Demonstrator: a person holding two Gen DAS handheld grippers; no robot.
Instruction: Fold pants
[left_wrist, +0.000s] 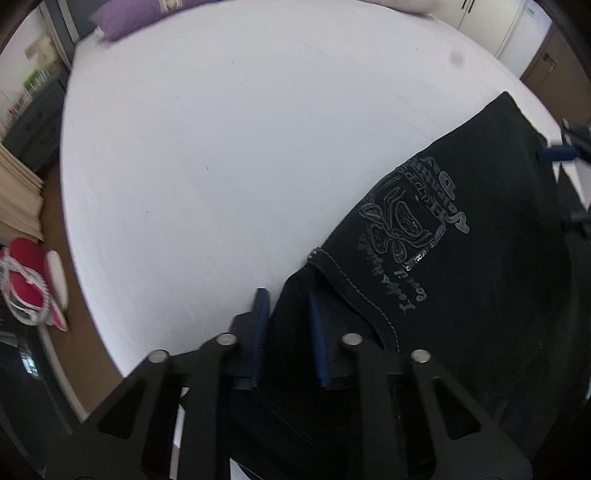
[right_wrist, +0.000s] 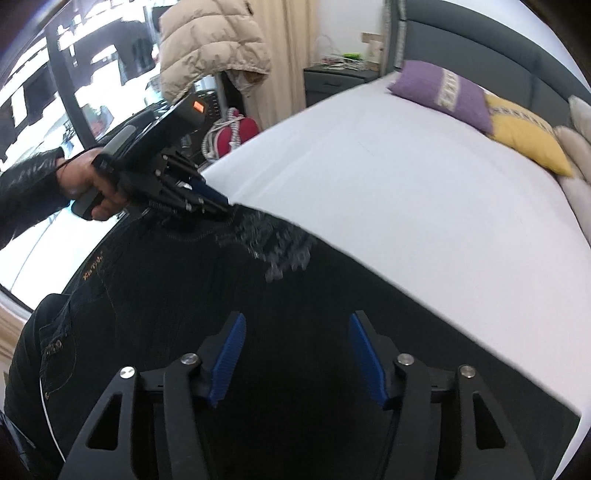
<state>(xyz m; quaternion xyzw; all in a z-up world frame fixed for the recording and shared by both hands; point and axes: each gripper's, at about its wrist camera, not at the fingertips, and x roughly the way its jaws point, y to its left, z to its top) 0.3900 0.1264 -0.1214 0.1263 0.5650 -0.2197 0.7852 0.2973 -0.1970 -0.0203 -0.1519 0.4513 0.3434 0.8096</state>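
The black pants (left_wrist: 461, 258) lie on the white bed (left_wrist: 221, 166), near its foot edge, with the pocket's pale embroidered emblem (left_wrist: 410, 221) facing up. The left gripper (left_wrist: 288, 332) is clamped on a fold of the pants at the waist end, dark fabric running between its blue pads (left_wrist: 319, 339); in the right wrist view the same gripper (right_wrist: 221, 201) bites the cloth's edge by the bed's side, held by the person's hand (right_wrist: 92, 181). The right gripper (right_wrist: 297, 354) hovers above the pants with its jaws spread wide, only dark fabric showing between the blue pads (right_wrist: 229, 354), which grip nothing. At the head of the bed rest a purple pillow (right_wrist: 443, 92) and a yellow pillow (right_wrist: 524, 136). A beige puffer jacket (right_wrist: 210, 44) hangs beyond the bed's far side.
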